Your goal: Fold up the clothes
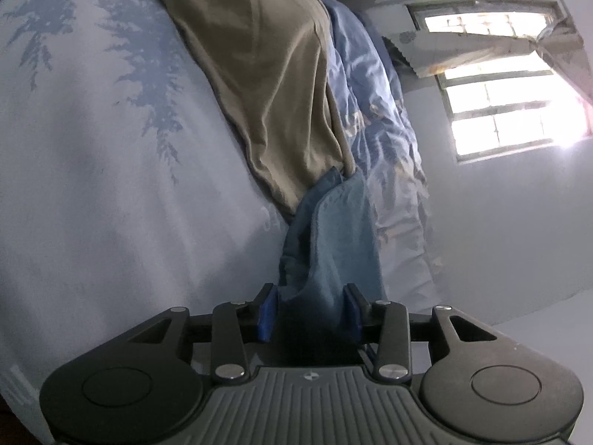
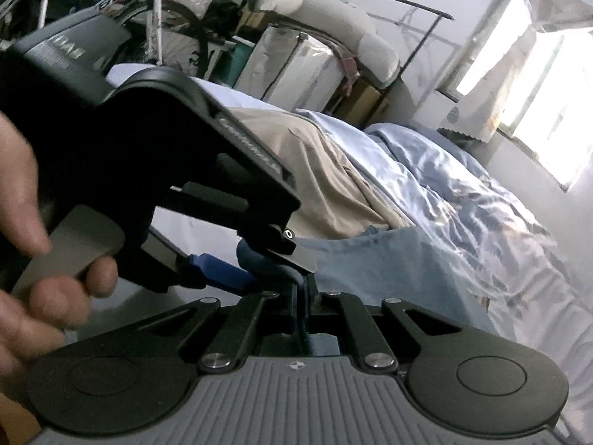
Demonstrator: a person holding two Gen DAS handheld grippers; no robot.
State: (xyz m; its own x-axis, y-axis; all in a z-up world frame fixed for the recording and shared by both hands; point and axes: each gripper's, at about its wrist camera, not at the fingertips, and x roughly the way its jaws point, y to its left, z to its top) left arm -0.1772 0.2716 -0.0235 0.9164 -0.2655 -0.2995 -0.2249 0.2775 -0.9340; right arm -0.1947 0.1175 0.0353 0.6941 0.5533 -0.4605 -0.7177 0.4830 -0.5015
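Holding our right gripper (image 2: 304, 296) clamped tight on the blue garment (image 2: 389, 270), we keep it lifted above the bed (image 1: 111, 185) — beside a tan cloth (image 1: 267, 74). Our left gripper (image 1: 311, 311) stands partly spread, blue fabric between its pads (image 1: 267, 313) — whether gripped, we cannot tell.

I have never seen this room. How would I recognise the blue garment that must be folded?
Find the bed with the pale leaf-print sheet. A large tan cloth lies across it, beside a crumpled blue duvet. At the tan cloth's lower end, the blue garment runs between the left gripper jaws: small, plain blue, without any print.
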